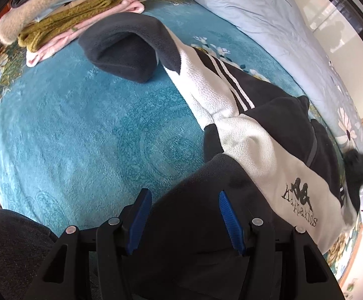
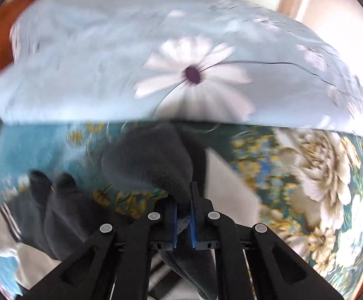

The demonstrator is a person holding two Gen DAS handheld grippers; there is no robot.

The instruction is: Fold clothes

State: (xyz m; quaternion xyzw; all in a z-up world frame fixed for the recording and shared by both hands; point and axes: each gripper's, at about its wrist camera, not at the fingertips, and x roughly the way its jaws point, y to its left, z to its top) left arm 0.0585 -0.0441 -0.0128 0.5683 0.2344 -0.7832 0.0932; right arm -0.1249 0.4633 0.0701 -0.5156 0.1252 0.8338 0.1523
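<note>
Left claw (image 1: 185, 221), right claw (image 2: 183, 221): black frames, ribbed blue pads, silver pivot pins.

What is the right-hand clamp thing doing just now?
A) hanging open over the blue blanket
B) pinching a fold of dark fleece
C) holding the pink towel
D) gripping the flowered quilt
B: in the right wrist view, the right gripper has its blue pads close together with a bunch of the dark fleece garment squeezed between them; the flowered quilt lies beyond, untouched.
</note>
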